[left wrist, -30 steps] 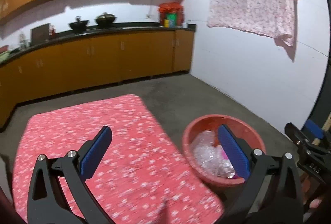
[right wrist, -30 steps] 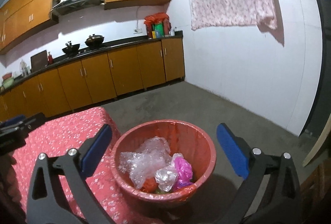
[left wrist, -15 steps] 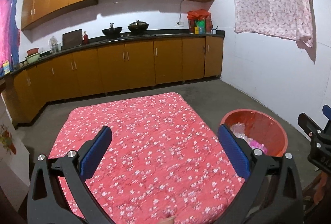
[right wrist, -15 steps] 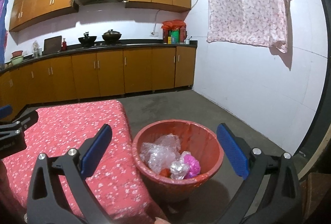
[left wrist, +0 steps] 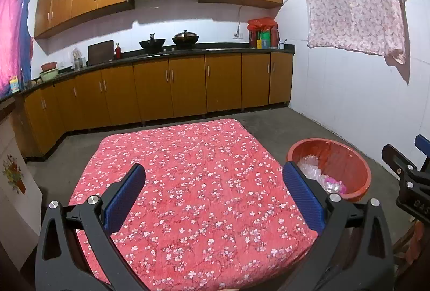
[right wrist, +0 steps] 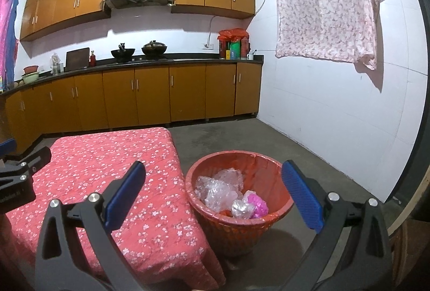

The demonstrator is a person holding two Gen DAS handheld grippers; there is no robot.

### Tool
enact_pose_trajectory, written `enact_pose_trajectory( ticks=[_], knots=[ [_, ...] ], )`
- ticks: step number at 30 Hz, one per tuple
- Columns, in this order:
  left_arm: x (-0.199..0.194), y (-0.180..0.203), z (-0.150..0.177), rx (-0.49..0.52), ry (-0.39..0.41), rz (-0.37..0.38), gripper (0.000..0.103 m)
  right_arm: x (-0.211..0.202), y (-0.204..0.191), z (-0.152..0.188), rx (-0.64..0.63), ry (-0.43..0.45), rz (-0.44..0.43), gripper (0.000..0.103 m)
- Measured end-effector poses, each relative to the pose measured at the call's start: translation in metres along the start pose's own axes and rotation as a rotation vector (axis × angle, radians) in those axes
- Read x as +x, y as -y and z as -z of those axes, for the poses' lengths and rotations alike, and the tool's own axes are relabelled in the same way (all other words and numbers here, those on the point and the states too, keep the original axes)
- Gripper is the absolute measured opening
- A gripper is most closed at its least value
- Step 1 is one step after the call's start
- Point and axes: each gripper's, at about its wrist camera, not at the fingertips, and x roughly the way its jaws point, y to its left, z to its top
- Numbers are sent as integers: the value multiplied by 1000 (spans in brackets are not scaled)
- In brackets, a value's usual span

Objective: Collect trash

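A red basket [right wrist: 239,226] stands on the floor just right of the table. It holds crumpled clear plastic [right wrist: 220,187], a silvery wad and a pink wad [right wrist: 259,206]. It also shows in the left wrist view [left wrist: 349,156]. My left gripper [left wrist: 212,197] is open and empty above the table with the red flowered cloth [left wrist: 188,183]. My right gripper [right wrist: 212,194] is open and empty, held above the basket's near left side. No trash shows on the cloth.
Brown kitchen cabinets [left wrist: 161,86] and a black counter with pots run along the far wall. A white wall [right wrist: 336,116] with a hanging flowered cloth [right wrist: 325,3] is on the right. Grey floor [right wrist: 228,137] lies between table and cabinets.
Both grippers have pulled back and tilted up. The left view now takes in the whole table top; the basket sits further from both cameras. Both stay open.
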Motion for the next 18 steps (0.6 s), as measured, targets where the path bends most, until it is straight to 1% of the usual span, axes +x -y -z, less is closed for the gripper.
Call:
enact_pose_trajectory(
  ticks=[7, 18],
  knots=[
    [-5, -4, 11, 1, -17, 7, 101, -4, -3, 7, 9, -14, -6, 99],
    [-9, -6, 16, -7, -26, 11, 101, -11, -8, 13, -1, -17, -10, 99]
  ],
)
